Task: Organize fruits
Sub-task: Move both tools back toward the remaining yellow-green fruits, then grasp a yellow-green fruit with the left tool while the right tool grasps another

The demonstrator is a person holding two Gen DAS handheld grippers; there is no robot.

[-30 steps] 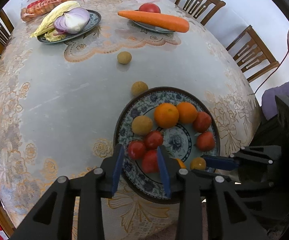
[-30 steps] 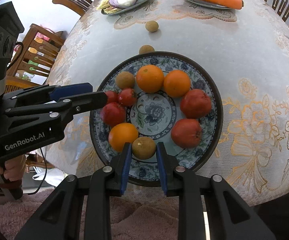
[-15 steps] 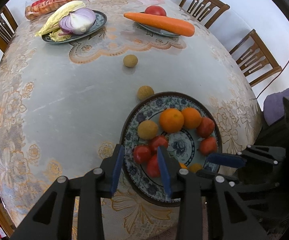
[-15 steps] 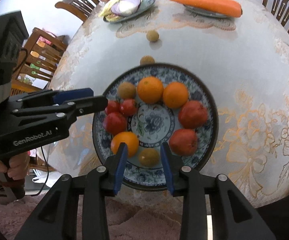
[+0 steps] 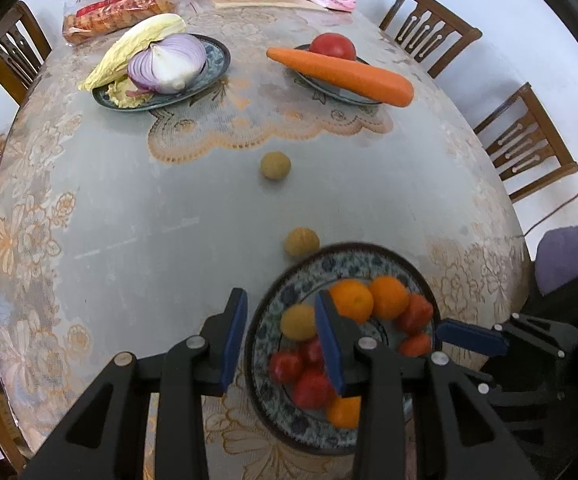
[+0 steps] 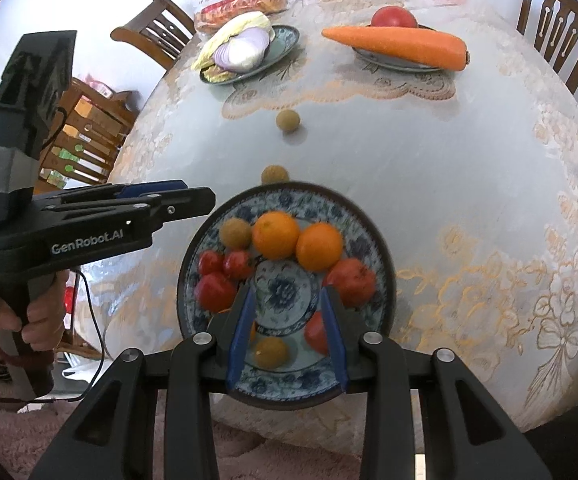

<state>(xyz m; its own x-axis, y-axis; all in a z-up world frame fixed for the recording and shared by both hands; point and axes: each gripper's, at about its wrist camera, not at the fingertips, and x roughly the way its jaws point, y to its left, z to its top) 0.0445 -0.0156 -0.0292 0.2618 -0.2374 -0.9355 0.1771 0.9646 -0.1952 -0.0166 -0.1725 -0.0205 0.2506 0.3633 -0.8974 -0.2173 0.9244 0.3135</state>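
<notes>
A blue-patterned plate (image 6: 385, 272) at the table's near edge holds two oranges (image 6: 276, 235), several red fruits and two brown longans. My right gripper (image 6: 288, 294) hovers open above the plate's front. One longan (image 6: 271, 352) lies on the plate below it, showing between the fingers without touching them. My left gripper (image 5: 280, 296) is open and empty over the plate's left rim (image 5: 353, 250). Two more longans lie loose on the cloth: one (image 5: 301, 242) touches the plate's far rim, the other (image 5: 275, 165) sits farther back.
At the back stand a dish with cabbage and a halved onion (image 5: 167, 62) and a dish with a carrot (image 5: 341, 76) and a tomato. Bagged food lies behind them. Wooden chairs (image 5: 525, 140) ring the table. A hand (image 6: 29, 320) holds the left gripper's handle.
My right gripper has opened, left the longan on the plate's front and pulled back upward. The left gripper has drawn back from the red fruits toward the plate's left rim.
</notes>
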